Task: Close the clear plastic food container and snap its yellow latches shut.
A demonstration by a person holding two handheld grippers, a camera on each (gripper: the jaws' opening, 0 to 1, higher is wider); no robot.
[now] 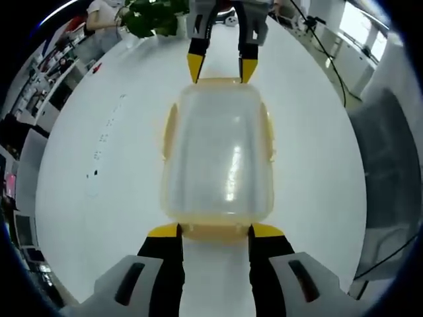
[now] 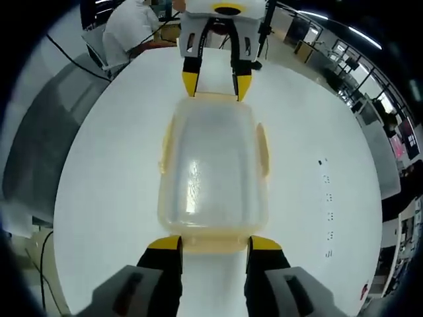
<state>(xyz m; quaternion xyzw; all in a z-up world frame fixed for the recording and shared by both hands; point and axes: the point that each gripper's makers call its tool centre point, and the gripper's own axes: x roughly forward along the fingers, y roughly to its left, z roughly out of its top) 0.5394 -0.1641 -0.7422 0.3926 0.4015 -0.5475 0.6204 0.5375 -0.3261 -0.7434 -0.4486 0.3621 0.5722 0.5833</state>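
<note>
In the left gripper view, the left tool stands spread wide, holding nothing, its yellow tips at the near short end of the clear plastic food container, which lies lid-on on the white table, its long axis running straight away toward the right tool. A potted plant and a seated person are beyond. In the right gripper view, the right tool is likewise spread and empty at the container's opposite short end, a yellow latch on its long side, the left tool facing it, office desks behind.
</note>
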